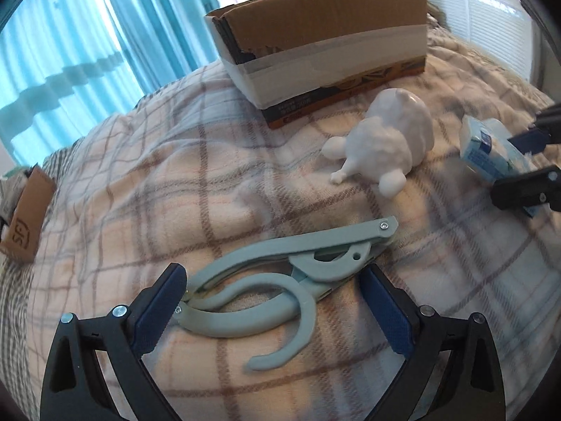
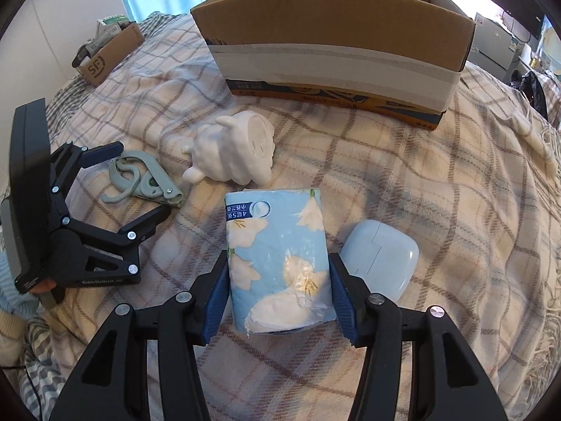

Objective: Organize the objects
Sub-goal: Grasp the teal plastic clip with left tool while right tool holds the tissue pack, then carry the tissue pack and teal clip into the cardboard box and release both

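My left gripper (image 1: 273, 287) is open around a grey-green plastic clip with a hook (image 1: 280, 280) that lies on the plaid blanket; the clip also shows in the right wrist view (image 2: 140, 179). My right gripper (image 2: 277, 280) is shut on a blue floral tissue pack (image 2: 277, 263), its pads pressed to both sides; the pack also shows in the left wrist view (image 1: 491, 154). A white sheep figurine (image 1: 385, 140) lies on its side between the two, also in the right wrist view (image 2: 235, 151). A big open cardboard box (image 2: 333, 42) stands behind them.
A pale blue earbud case (image 2: 380, 256) lies right of the tissue pack. A small cardboard box with items (image 2: 108, 52) sits at the far left of the bed. Blue curtains (image 1: 70, 52) hang behind. The left gripper's body (image 2: 70, 217) sits left of the tissue pack.
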Action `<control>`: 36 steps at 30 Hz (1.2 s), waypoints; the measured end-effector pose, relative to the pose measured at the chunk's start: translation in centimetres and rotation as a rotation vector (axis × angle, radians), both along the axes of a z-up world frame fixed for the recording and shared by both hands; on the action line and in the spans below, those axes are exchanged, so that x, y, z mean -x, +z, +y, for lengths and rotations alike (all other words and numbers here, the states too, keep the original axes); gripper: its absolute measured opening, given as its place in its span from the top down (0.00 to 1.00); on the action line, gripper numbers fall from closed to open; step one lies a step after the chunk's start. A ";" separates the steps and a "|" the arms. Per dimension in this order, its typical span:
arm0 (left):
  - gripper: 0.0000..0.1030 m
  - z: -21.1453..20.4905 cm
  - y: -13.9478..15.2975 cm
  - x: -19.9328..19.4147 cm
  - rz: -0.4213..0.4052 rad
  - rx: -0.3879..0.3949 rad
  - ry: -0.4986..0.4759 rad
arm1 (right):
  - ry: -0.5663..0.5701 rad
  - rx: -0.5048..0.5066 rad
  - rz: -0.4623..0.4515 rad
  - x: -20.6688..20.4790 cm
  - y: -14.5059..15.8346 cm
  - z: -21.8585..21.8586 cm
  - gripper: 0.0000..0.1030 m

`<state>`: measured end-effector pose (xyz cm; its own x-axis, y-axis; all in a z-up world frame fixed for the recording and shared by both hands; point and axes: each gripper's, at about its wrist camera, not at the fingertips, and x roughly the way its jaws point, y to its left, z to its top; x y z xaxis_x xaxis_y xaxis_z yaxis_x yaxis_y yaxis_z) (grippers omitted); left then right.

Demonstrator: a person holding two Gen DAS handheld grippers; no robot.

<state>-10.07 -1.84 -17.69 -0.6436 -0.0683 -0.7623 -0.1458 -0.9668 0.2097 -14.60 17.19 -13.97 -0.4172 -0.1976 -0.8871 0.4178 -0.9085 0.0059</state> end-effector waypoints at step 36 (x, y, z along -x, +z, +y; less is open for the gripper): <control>0.89 1.5 14.3 0.2 -0.011 -0.471 0.076 | 0.031 0.065 0.374 -1.2 13.6 1.1 0.49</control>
